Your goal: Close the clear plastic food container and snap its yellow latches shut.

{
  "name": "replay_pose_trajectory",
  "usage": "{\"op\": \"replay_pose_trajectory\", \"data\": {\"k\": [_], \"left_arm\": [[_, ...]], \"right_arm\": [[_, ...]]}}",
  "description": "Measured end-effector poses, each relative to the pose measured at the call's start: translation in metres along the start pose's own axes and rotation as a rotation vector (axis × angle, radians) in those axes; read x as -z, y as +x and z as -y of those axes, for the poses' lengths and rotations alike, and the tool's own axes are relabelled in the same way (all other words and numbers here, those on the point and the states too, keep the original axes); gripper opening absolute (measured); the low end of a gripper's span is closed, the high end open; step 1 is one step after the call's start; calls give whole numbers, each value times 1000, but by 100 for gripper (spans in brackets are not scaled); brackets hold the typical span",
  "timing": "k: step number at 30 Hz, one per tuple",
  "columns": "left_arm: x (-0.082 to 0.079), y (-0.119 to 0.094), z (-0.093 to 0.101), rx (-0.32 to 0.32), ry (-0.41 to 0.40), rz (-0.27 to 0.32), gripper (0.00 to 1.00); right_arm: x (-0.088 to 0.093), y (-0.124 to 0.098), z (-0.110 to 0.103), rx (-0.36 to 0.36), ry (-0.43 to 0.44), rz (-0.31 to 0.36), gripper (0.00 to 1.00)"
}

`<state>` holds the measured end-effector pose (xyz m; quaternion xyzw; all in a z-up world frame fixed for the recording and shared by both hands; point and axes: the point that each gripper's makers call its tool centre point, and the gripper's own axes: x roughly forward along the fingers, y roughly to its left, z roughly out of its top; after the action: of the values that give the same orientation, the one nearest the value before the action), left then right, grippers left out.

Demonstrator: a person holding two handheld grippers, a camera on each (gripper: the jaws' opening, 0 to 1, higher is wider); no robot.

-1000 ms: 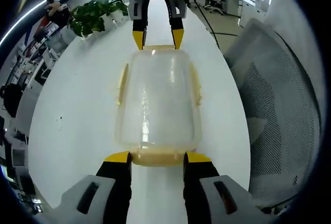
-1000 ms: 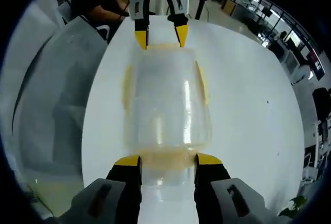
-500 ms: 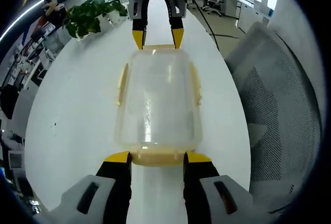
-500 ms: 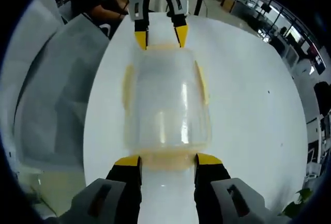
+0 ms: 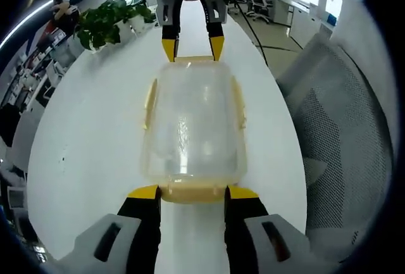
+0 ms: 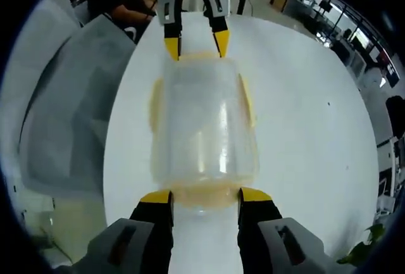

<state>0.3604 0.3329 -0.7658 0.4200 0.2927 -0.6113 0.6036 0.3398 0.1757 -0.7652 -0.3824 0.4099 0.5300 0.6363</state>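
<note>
Clear plastic, the food container (image 5: 193, 125) lay closed on the white table (image 5: 95, 135), lengthwise between the two grippers. Yellow latches (image 5: 148, 102) ran along its long sides, with another at each end. The left gripper (image 5: 192, 192) stood with its jaws partly open, their yellow tips against the near end latch (image 5: 193, 192). The right gripper (image 6: 205, 196) stood likewise at the opposite end (image 6: 204, 193); whether either actually clamped its latch could not be determined. A mesh chair (image 5: 342, 128) stood beside the table, and a potted plant (image 5: 104, 24) at its far end.
</note>
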Motion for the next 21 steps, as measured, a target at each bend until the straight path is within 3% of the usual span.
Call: {"op": "replay_pose_trajectory", "data": {"k": [21], "left_arm": [[-20, 17, 2, 19, 4, 14, 38]], "right_arm": [[30, -1, 0, -22, 17, -24, 38]]}}
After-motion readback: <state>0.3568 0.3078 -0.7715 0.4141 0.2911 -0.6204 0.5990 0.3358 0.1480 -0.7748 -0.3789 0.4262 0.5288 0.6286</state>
